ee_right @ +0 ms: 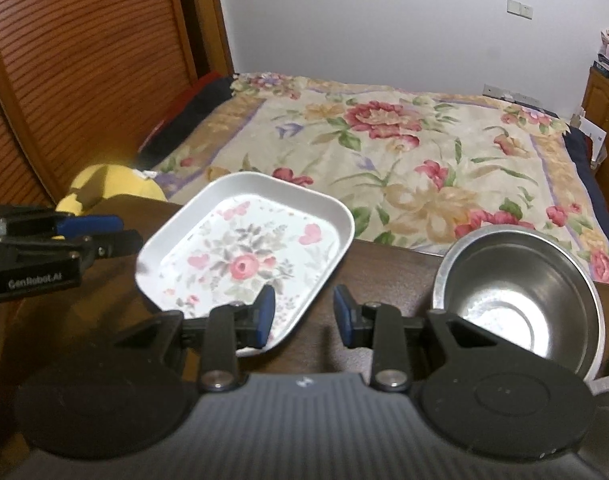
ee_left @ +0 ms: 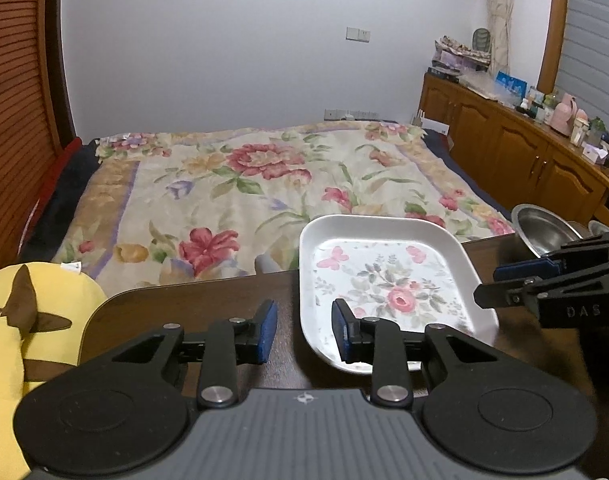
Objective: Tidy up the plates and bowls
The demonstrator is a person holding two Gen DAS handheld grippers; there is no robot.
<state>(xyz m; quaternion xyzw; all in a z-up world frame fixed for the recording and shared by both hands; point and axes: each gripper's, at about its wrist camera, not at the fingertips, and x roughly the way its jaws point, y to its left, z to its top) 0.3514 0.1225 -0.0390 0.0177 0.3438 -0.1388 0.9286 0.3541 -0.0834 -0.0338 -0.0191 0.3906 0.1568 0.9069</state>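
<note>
A white rectangular plate with a rose print [ee_left: 388,280] [ee_right: 248,256] lies on the dark wooden table [ee_left: 192,312] [ee_right: 376,264]. A steel bowl [ee_left: 540,228] [ee_right: 520,300] stands to its right, with a second bowl partly seen behind it. My left gripper [ee_left: 304,330] is open, its fingers straddling the plate's left rim. My right gripper [ee_right: 304,318] is open, straddling the plate's near right corner; it shows at the right in the left wrist view [ee_left: 500,284].
A bed with a floral cover [ee_left: 256,192] [ee_right: 404,148] lies beyond the table's far edge. A yellow plush toy [ee_left: 28,320] [ee_right: 108,192] sits at the table's left. Wooden cabinets [ee_left: 516,152] with clutter run along the right. A slatted wooden door [ee_right: 72,60] stands left.
</note>
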